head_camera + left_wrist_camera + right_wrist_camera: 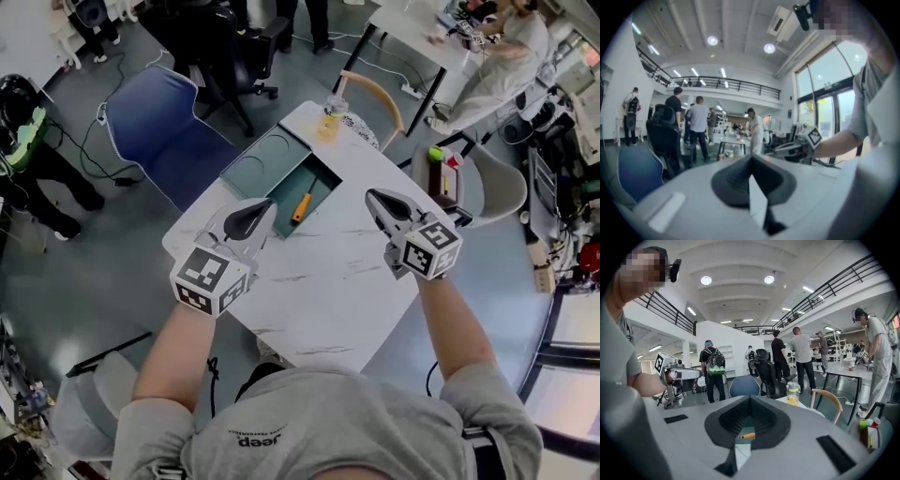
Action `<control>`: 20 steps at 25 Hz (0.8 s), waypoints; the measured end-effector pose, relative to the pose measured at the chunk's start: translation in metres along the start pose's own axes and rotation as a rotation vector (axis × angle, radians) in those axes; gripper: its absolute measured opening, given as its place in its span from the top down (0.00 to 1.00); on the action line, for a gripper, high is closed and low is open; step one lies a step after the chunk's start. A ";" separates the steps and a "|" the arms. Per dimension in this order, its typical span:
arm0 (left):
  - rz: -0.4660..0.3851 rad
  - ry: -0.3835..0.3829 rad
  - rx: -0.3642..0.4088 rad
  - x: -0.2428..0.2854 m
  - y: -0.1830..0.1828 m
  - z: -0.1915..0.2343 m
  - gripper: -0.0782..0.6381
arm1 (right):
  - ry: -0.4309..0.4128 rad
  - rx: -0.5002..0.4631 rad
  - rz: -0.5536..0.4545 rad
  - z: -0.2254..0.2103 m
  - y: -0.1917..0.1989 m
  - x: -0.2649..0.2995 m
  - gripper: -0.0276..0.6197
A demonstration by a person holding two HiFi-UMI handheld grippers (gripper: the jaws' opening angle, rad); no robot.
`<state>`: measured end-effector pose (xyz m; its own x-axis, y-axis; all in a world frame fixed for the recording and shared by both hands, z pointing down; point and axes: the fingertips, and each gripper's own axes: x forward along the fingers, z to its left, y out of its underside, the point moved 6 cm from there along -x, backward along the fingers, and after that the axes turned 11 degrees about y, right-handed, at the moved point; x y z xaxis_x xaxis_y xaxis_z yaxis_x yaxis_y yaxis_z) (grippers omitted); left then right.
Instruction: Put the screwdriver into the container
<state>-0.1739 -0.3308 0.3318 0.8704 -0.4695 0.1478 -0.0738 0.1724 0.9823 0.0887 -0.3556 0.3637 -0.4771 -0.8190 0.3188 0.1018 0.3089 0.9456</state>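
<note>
Jaws of the left gripper are closed tip to tip and hold nothing, and the jaws of the right gripper are closed and empty in the same way. Both grippers are held over the white tabletop, well apart from each other, with their tips pointing away from the person. Just ahead of the jaws, between the two pairs of tips, the open teal container stands on the tabletop. The left tips are at its near corner, but I cannot tell if they touch it. The screwdriver, with an orange handle, lies inside the container on its floor, and in the right gripper view it shows directly under the closed tips. A teal lid lies flat beside the container, on the far left side of the left jaws. Farther ahead, a jar with yellow liquid stands at the far edge of the tabletop. Beyond it is a wooden chair, and to the far left a blue chair.
</note>
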 end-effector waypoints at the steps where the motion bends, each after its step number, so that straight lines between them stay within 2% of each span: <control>1: -0.007 0.001 0.003 -0.010 -0.005 -0.002 0.89 | 0.006 0.007 -0.003 0.006 -0.006 -0.005 0.95; 6: -0.027 0.023 0.014 -0.061 -0.028 -0.014 0.89 | 0.023 0.025 -0.017 0.039 -0.037 -0.029 0.95; 11: -0.049 0.050 0.009 -0.098 -0.033 -0.021 0.89 | 0.057 0.024 -0.045 0.066 -0.060 -0.049 0.95; 15: -0.088 0.070 -0.037 -0.115 -0.038 -0.028 0.89 | 0.082 0.027 -0.064 0.078 -0.076 -0.067 0.95; 20: -0.090 0.078 -0.050 -0.126 -0.047 -0.041 0.89 | 0.083 0.011 -0.072 0.089 -0.090 -0.093 0.95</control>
<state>-0.2605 -0.2444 0.2626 0.9077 -0.4168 0.0478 0.0290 0.1760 0.9840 0.0467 -0.2641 0.2431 -0.4085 -0.8765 0.2545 0.0600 0.2524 0.9658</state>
